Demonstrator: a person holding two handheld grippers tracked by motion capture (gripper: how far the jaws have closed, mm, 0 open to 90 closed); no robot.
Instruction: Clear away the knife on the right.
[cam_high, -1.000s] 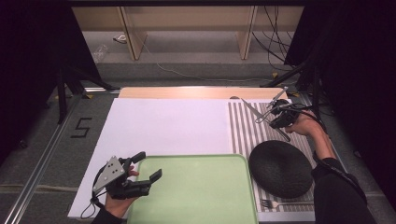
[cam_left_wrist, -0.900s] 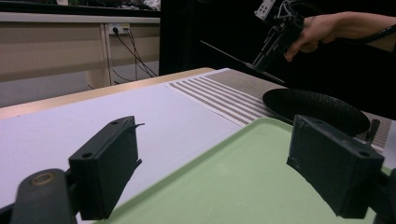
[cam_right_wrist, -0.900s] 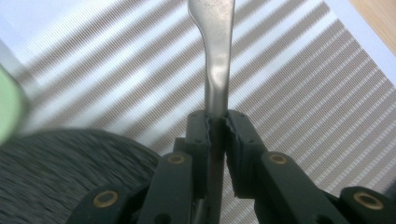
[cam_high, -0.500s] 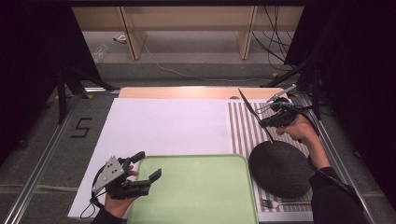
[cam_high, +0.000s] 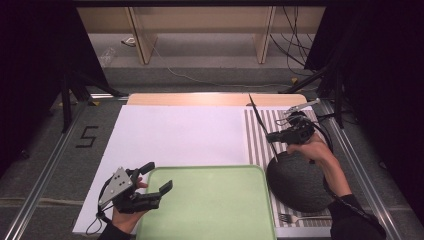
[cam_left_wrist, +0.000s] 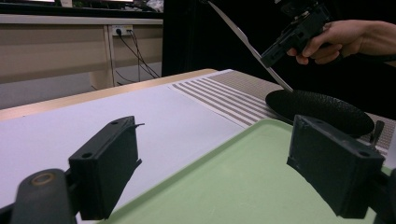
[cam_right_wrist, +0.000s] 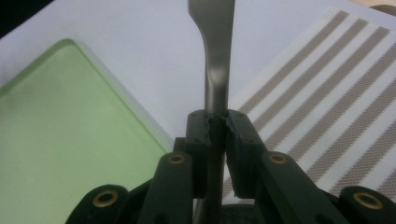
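Right gripper (cam_right_wrist: 217, 126) clamped on knife (cam_right_wrist: 217, 65), lifted tilted above black plate (cam_high: 300, 182). Left gripper (cam_high: 152, 177) wide, empty, over green tray (cam_high: 210, 210) edge.

In the left gripper view the left gripper (cam_left_wrist: 215, 172) has its two black jaws standing wide apart with nothing between them, low over the near left corner of the green tray (cam_left_wrist: 243, 186) and the white sheet (cam_left_wrist: 93, 121) beside it. Farther along the table a striped placemat (cam_left_wrist: 224, 95) lies beyond the tray's far edge, and a dark round plate (cam_left_wrist: 322, 109) rests on it — a fork (cam_left_wrist: 376, 130) just beside the plate. Above the plate the right gripper (cam_left_wrist: 275, 52), held in a hand (cam_left_wrist: 345, 39), is clamped on a long knife (cam_left_wrist: 247, 44) — tilted, its lower end at the plate's far rim.
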